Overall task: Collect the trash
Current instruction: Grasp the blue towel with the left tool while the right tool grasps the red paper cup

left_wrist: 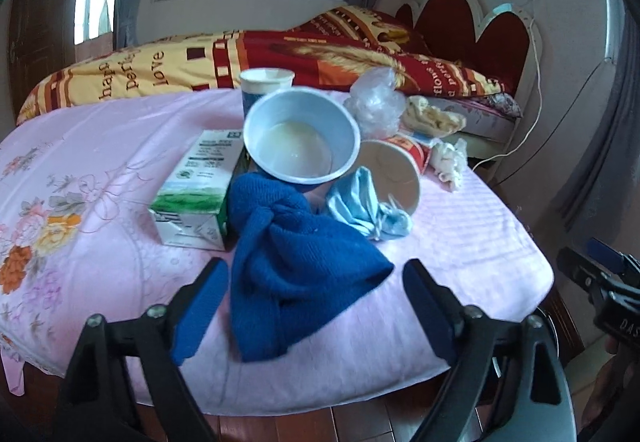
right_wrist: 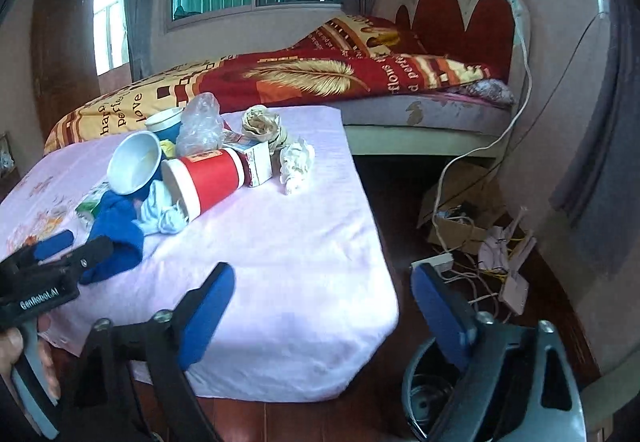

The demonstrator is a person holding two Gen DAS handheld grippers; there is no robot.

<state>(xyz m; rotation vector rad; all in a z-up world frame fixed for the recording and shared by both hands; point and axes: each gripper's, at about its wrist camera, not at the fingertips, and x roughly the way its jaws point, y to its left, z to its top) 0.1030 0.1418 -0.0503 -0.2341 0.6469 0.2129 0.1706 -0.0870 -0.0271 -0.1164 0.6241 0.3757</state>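
The left gripper (left_wrist: 312, 306) hangs spread wide at the table's near edge, empty, its fingers straddling the blue knit cloth (left_wrist: 292, 266). The trash pile lies straight ahead toward the far edge: milk carton (left_wrist: 196, 194), tipped white bowl (left_wrist: 302, 138), red paper cup (left_wrist: 394, 170) lying lengthwise away. The right gripper (right_wrist: 324, 306), also spread and empty, sits off the table's right corner, farther away.

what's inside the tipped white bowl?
The white bowl leans on its side, mouth toward the left gripper. A thin pale creamy residue sits in its bottom; nothing else shows inside. What props it from behind is hidden, apart from the blue cup.
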